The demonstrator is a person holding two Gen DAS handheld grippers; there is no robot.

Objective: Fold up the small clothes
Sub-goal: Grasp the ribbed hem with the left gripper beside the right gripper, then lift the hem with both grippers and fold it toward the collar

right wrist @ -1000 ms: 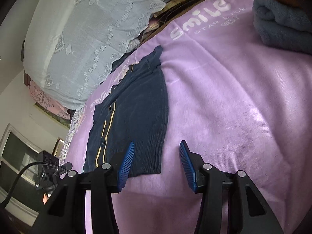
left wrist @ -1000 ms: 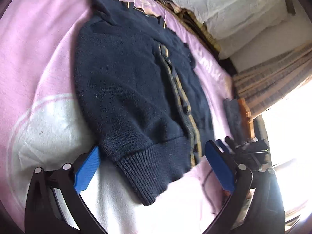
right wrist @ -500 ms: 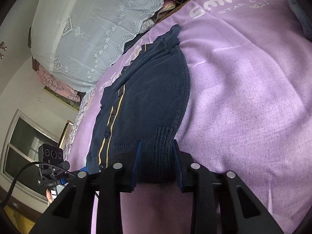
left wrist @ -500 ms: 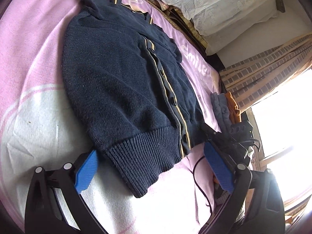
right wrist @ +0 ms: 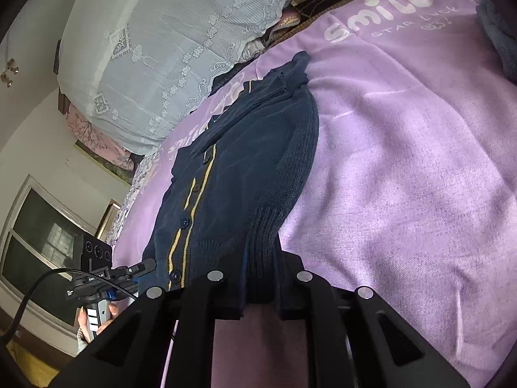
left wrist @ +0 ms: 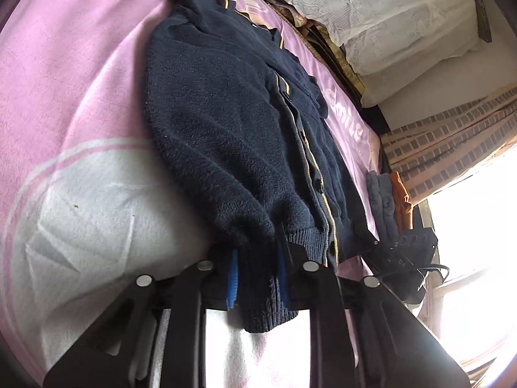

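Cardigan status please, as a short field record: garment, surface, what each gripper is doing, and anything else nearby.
garment: navy cardigan with yellow stripes down the button front, lying flat, buttoned
surface: purple blanket printed "smile"
left gripper: shut on the ribbed hem at one bottom corner
right gripper: shut on the ribbed hem at the other bottom corner
fold progress: none visible yet
nearby: lace-covered pillow beyond the collar; folded grey and orange clothes at the blanket's edge

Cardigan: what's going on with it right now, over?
Left tool shut on cardigan hem. Right tool shut on hem too. Cardigan flat on bed, sleeves folded in. Nothing in the way.
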